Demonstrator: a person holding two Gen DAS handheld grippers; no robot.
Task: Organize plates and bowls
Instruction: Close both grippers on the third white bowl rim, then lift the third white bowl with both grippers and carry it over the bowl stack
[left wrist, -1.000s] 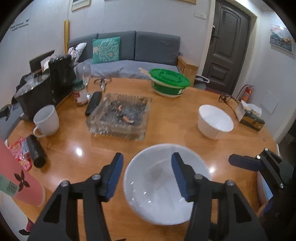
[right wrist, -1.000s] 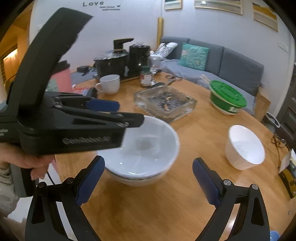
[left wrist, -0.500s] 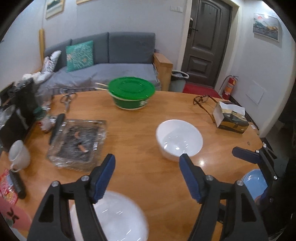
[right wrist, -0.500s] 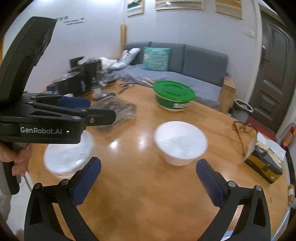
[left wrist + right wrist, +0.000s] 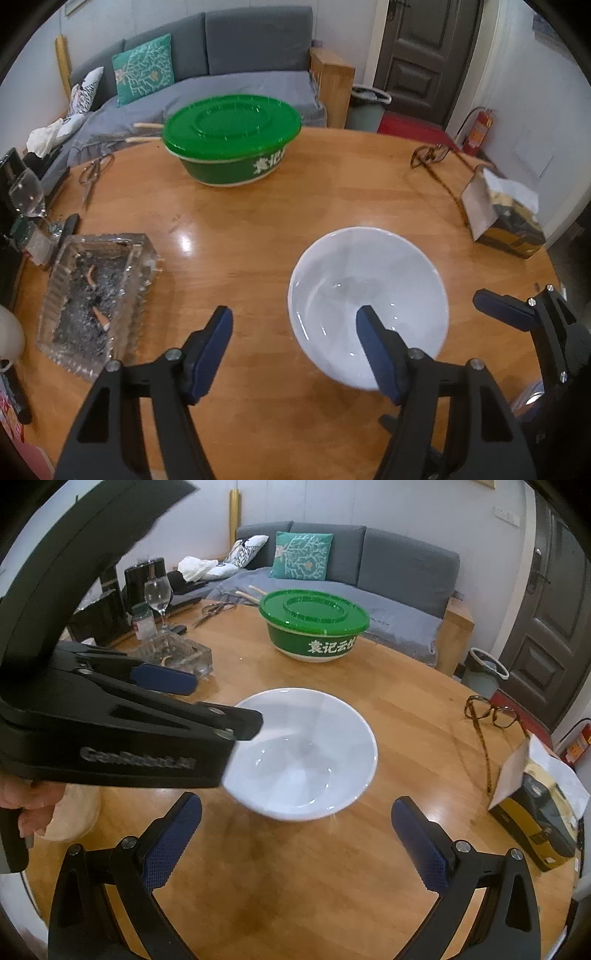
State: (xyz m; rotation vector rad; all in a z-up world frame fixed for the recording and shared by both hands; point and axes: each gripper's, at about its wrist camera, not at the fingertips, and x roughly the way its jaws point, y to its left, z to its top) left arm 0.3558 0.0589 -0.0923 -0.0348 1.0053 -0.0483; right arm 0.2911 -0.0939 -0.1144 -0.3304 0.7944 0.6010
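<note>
step: reaching for white bowl (image 5: 369,295) on worktop (image 5: 295,206) | left gripper (image 5: 295,332): jaws closing, straddling near rim, not pinching | right gripper (image 5: 295,827): jaws spread wide, empty, lined up for bowl

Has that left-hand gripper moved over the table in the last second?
Yes. The left gripper has swung right, away from the glass ashtray, which it earlier faced, to the lone white bowl. Its jaws are closing, not yet pressing the bowl's rim.

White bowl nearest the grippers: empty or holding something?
Empty: the white bowl stands upright, its bare glossy inside showing only light reflections.
</note>
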